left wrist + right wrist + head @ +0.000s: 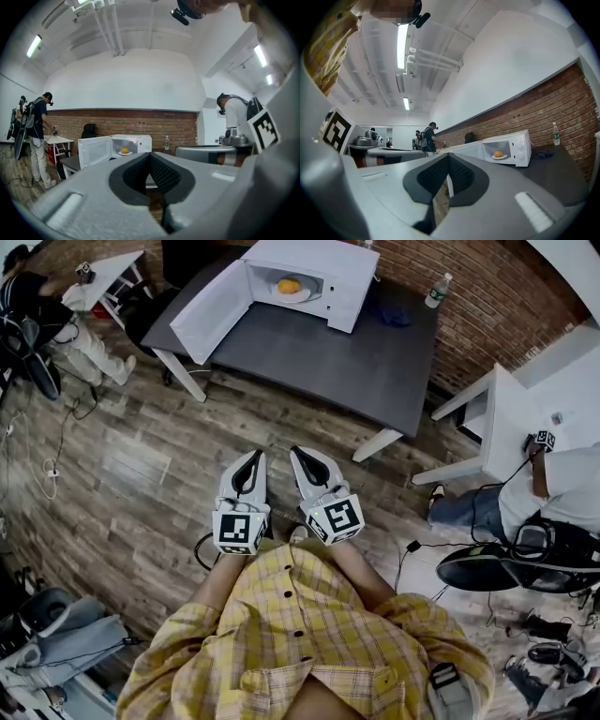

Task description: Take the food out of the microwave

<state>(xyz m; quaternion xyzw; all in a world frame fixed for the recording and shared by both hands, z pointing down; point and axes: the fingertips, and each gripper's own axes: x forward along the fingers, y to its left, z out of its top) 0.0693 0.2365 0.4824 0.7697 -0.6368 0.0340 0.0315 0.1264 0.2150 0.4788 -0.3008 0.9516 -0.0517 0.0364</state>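
Observation:
A white microwave (pixel 323 268) stands on a dark grey table (pixel 356 362), its door (pixel 211 310) swung open to the left. Inside lies an orange piece of food (pixel 289 284) on a white plate (pixel 296 294). The food (pixel 124 150) also shows in the left gripper view, and the food (pixel 498 153) in the right gripper view. My left gripper (pixel 254 458) and right gripper (pixel 298 455) are held side by side over the wooden floor, well short of the table. Both are shut on nothing.
A water bottle (pixel 437 291) and a blue cloth (pixel 389 313) sit on the table right of the microwave. A white table (pixel 511 432) with a seated person (pixel 562 488) is at the right. Another person (pixel 56 320) stands by a white table (pixel 112 273) at the far left. Cables (pixel 56 465) lie on the floor.

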